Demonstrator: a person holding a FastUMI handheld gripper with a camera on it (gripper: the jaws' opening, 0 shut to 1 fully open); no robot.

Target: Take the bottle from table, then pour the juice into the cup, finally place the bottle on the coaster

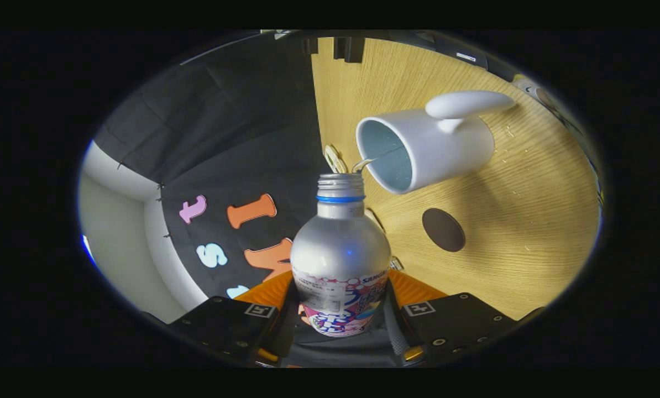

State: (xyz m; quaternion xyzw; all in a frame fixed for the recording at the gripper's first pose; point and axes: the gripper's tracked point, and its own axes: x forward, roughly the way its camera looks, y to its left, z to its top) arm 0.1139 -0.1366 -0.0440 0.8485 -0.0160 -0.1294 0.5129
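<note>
My gripper (pixel 341 309) is shut on a silver bottle (pixel 340 249), both fingers pressing its printed lower body. The bottle is uncapped, with a blue ring under its threaded mouth. The whole view is rolled sideways, so the bottle is tipped toward the white cup (pixel 424 146) just beyond its mouth. A thin stream of liquid (pixel 363 163) runs from the bottle's mouth into the cup's open top. The cup stands on the wooden table (pixel 529 221), its handle turned away from the table. A dark round coaster (pixel 443 229) lies on the table beside the cup, closer to my fingers.
A small pale ring-shaped object (pixel 335 159) lies on the table near its edge, just past the bottle's mouth. The booth's black cloth wall (pixel 230 138) stands beyond the table's edge. A pale wall or post (pixel 120 221) shows past the cloth.
</note>
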